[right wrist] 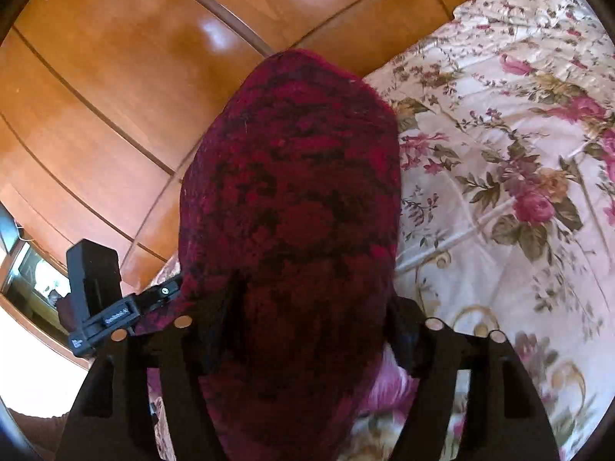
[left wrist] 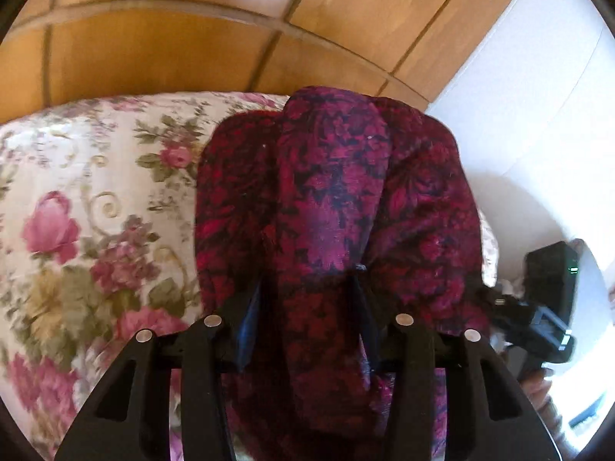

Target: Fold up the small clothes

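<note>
Both grippers — left gripper (left wrist: 307, 288) and right gripper (right wrist: 307, 299) — were clamped on the dark red cloth (left wrist: 334, 199), which hung mid-frame over the floral bedspread (left wrist: 88, 199) — wooden wardrobe (right wrist: 115, 96) behind.

floral bedspread (left wrist: 77, 199) underneath | wooden wardrobe panels (right wrist: 115, 77) behind | white wall (left wrist: 538, 96) beside panels

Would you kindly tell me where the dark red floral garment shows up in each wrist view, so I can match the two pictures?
Left wrist view: the dark red floral garment fills the centre, bunched between the left tongs, rising toward the wooden panels.
Right wrist view: the garment fills the centre, draped over the right tongs.
Shared landmark: the rose-print bedspread, left of the garment in the left view, right of it in the right view.
</note>
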`<state>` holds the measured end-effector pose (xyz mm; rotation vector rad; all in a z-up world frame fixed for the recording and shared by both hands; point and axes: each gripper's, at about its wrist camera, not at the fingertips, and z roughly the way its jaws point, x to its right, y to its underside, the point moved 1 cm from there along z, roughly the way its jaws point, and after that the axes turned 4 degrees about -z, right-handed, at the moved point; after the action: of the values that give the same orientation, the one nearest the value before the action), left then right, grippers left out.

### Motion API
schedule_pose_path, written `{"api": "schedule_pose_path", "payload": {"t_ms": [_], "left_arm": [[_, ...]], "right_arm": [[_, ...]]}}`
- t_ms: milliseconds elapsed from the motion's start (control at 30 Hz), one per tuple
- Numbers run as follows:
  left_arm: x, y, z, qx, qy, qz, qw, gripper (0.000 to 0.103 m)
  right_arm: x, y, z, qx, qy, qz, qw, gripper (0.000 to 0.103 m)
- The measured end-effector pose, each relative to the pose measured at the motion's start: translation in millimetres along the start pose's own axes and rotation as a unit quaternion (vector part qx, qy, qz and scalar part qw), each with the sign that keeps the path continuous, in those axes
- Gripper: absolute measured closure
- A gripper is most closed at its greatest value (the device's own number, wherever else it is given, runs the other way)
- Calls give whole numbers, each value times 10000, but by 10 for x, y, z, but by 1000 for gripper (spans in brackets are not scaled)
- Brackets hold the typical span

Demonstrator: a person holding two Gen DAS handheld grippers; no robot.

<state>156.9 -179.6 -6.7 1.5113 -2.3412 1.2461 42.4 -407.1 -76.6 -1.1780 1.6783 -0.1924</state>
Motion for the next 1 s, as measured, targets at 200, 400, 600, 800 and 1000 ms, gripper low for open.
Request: {"api": "schedule_pose_path", "payload": {"t_ms": [200,400,600,800,1000], "left_arm": [[89,80,-157,434,-790,110,9959,58],[165,-15,-158,497,-1356,525,9881,58],[-49,-300,43,454,-1967,532,9780,58],[-103,-32,-150,689,-1952,247,9780,40],[-5,-8,-332,966,-2218,238,9700,27]], "right_arm": [[-447,-266,-267,210,716,-723,9946,17],[-1165,-320,138,67,2076,-2325,9502,30],[-1216,-471,859,26,2874,-2182,9326,30],[-1196,-271,811,223,3018,-2266,9258,28],[-1191,-336,663,378,2794,-2077,9367,16]]}}
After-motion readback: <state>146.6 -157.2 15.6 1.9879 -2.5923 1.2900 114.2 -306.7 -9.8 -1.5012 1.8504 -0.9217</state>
